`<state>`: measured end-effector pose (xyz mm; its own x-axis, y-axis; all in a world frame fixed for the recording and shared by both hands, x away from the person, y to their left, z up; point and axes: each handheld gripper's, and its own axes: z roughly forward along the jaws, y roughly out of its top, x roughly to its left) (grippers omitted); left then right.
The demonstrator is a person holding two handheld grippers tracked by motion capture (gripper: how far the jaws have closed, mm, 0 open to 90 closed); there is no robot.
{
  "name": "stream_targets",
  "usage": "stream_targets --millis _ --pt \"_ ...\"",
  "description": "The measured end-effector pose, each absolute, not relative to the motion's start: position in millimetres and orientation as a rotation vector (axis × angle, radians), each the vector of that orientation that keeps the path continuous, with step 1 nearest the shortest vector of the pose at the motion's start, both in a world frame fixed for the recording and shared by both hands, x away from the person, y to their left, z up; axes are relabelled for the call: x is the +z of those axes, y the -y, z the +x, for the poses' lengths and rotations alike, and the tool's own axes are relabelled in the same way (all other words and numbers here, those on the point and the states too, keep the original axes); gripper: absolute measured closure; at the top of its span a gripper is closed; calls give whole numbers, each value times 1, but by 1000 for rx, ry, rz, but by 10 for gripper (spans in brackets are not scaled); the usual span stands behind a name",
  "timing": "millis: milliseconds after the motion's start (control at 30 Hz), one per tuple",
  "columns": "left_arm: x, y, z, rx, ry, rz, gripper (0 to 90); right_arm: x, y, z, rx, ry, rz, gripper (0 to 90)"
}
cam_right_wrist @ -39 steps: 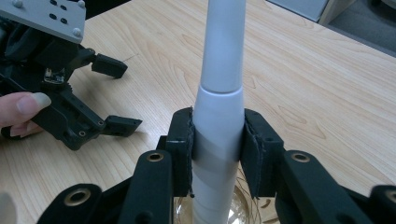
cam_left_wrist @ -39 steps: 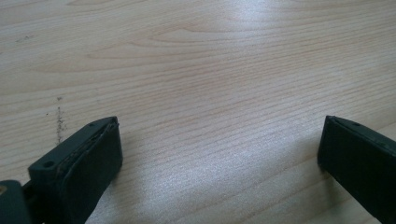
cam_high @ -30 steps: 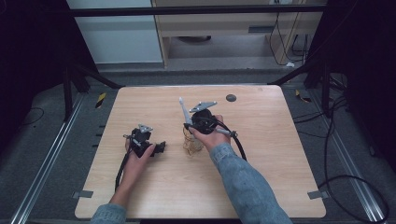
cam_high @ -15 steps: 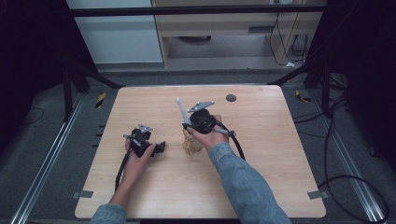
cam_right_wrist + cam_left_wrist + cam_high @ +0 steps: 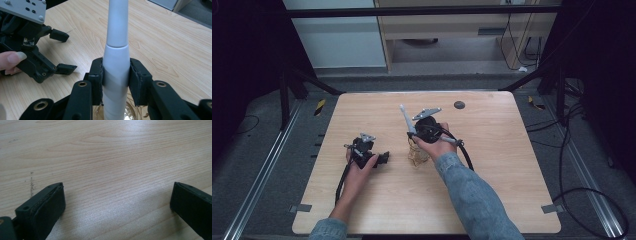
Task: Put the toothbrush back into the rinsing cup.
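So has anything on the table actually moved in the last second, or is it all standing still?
Hardly anything. The right hand-held gripper has shifted slightly toward the left of the high view, and stays clamped on the grey-white handle, above something wiry and pale on the table. The left hand-held gripper still rests open on the wood, and the small dark disc has not moved.

The wooden table (image 5: 512, 170) carries a dark round disc (image 5: 459, 105) near its far edge, with cables (image 5: 582, 200) on the surrounding floor.
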<state>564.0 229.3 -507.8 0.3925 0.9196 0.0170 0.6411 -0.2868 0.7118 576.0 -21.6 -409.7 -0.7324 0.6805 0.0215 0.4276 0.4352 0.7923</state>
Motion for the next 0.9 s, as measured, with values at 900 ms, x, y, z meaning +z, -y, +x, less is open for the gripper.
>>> stream_targets --millis 900 --pt "-508 -229 564 577 -1331 2030 0 -408 20 575 1176 -2400 932 663"
